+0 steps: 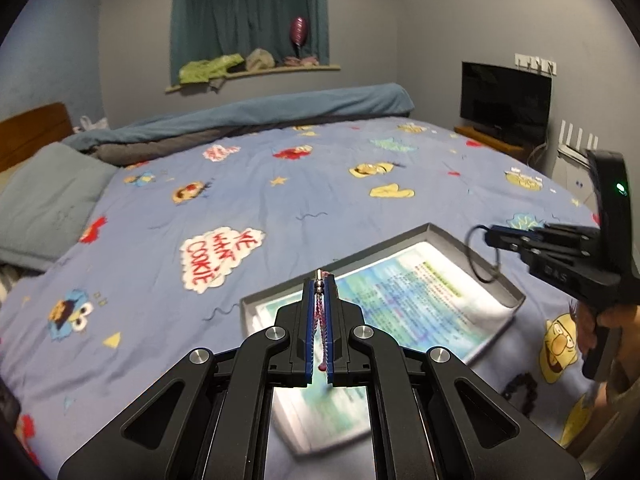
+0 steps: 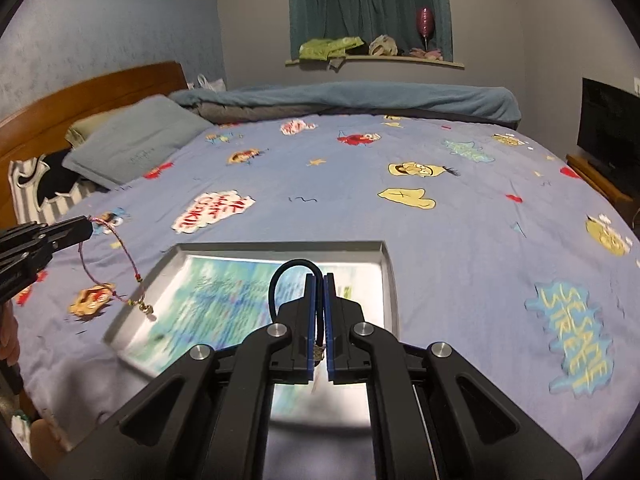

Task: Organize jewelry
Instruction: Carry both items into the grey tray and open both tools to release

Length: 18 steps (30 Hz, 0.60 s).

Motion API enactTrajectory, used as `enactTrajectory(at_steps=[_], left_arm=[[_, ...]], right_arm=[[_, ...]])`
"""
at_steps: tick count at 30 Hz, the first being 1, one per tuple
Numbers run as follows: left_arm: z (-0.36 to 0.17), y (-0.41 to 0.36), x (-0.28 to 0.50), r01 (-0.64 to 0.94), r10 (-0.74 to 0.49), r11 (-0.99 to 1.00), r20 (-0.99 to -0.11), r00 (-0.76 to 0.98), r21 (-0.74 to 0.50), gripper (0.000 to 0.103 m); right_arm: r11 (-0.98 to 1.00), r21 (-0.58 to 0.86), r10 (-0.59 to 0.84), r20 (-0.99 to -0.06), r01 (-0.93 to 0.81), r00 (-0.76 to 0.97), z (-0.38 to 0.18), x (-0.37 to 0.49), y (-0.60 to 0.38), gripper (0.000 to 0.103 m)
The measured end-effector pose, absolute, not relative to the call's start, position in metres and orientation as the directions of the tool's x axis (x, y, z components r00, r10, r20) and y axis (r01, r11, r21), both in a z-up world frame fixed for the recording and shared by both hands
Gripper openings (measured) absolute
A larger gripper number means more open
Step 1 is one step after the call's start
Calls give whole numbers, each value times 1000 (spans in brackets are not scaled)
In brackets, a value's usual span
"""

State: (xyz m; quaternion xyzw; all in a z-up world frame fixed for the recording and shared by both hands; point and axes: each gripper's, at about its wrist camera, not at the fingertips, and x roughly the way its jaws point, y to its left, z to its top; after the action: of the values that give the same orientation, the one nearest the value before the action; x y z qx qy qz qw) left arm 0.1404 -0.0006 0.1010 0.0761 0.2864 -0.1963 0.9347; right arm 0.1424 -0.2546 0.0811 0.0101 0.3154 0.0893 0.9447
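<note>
My left gripper [image 1: 319, 280] is shut on a pink cord bracelet [image 1: 320, 312] with small metal beads; seen from the right wrist, the pink cord bracelet [image 2: 108, 272] hangs in a loop from the left gripper [image 2: 86, 228] at the left edge. My right gripper [image 2: 319, 278] is shut on a black cord loop [image 2: 280, 276]; from the left wrist, that black cord loop [image 1: 482, 256] dangles from the right gripper [image 1: 490, 236] at the right. Both hang above a grey metal tray [image 2: 280, 247] lined with a printed sheet [image 1: 400, 292], lying on the bed.
A blue cartoon-print bedspread [image 2: 360, 216] covers the bed. A pillow [image 2: 132, 144] and a wooden headboard [image 2: 92, 88] lie at the left, a rolled blue blanket [image 2: 360, 98] at the far side. A television [image 1: 506, 96] stands at the right. A dark beaded item [image 1: 522, 394] lies on the bedspread near a hand [image 1: 618, 320].
</note>
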Motion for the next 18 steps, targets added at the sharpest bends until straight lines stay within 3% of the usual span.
enactTrajectory(at_steps=[5,12,18], left_arm=[[82,-2,180,423,-344,906,-631,696,-28,5],[47,-7,216,381,-225,922,-710,668,66,5],[28,-6,233,361,-191,930,-753,629,65,5]], right_arm=[[982,107,186,-642,-154,744,67,187,-253,4],[992,89,126,-718,-89,684,43,225,-256,4],[995,95,97,-787,-36,610,26,243,-265,4]])
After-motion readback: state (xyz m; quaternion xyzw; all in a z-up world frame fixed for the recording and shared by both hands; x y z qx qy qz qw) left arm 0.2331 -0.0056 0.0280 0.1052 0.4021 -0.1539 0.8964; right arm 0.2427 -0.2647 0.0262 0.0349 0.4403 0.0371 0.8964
